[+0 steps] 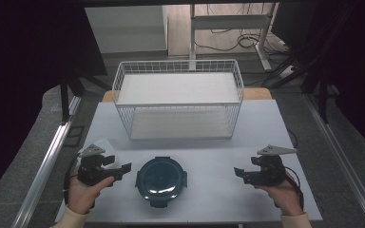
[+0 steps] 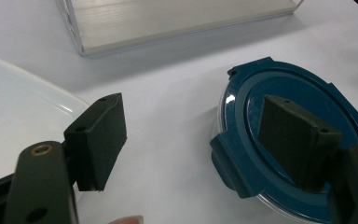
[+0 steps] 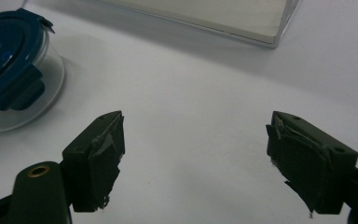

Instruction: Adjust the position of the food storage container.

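Between the two hands, near the front edge of the worktop [image 1: 266, 123], we found the round container [image 1: 161, 181] sitting upright with its dark blue clip lid latched, placed where either hand could reach it. We held the left claw [image 1: 123, 168] just beside it with jaws spread and gripping nothing; a translucent white lid [image 2: 14, 107] lay under that hand. We held the right claw [image 1: 240, 173] well apart, likewise spread and empty. Behind stood the white wire basket [image 1: 178, 102], open at the top, probably the destination. We could read no brand, label or writing.
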Tool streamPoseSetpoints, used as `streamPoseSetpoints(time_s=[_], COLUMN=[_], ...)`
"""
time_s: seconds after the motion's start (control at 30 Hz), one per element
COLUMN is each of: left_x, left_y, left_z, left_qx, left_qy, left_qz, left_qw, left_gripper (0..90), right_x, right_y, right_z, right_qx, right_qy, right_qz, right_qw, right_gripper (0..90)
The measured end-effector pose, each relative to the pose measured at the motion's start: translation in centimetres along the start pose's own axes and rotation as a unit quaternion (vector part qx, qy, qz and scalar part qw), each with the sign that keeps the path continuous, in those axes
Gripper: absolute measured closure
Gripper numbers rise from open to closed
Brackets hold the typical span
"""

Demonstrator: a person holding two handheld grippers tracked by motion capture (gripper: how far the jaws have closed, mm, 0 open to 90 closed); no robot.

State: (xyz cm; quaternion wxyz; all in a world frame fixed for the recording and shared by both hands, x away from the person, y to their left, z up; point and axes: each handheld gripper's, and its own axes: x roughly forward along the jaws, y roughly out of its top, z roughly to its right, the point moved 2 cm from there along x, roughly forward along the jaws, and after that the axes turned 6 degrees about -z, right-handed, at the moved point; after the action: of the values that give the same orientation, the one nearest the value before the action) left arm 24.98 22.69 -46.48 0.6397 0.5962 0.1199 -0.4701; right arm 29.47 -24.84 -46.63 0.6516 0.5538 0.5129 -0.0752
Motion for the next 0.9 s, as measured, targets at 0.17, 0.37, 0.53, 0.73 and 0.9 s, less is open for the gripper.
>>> streamPoseSetpoints(time_s=[0.17, 0.37, 0.53, 0.73, 0.9], left_x=[0.0, -0.67, -0.83, -0.69, -0.45], left_y=[-0.13, -0.62, -0.51, -0.71, -0.77], left_z=[0.07, -0.16, 0.23, 0.21, 0.03], left_qx=[0.001, -0.003, 0.006, 0.009, 0.011], left_qy=[-0.003, -0.005, -0.011, -0.007, -0.005], left_qz=[-0.003, 0.002, 0.004, -0.001, -0.008], left_qw=[1.0, 1.0, 0.9999, 0.9999, 0.9999], left_gripper=[23.7, 24.5, 25.1, 25.5, 26.3], right_x=[0.22, -0.01, -0.39, -0.5, -0.28], right_y=[-0.03, 0.52, 0.45, 0.52, 0.45], right_z=[0.25, 0.32, 0.12, -0.39, -0.26], right_qx=[-0.004, -0.01, -0.011, -0.016, -0.015], right_qy=[-0.004, -0.011, -0.017, -0.013, -0.012], right_qz=[-0.006, -0.002, -0.001, -0.003, -0.006], right_qw=[1.0, 0.9999, 0.9998, 0.9998, 0.9998], right_gripper=[19.2, 20.5, 21.5, 22.0, 22.1])
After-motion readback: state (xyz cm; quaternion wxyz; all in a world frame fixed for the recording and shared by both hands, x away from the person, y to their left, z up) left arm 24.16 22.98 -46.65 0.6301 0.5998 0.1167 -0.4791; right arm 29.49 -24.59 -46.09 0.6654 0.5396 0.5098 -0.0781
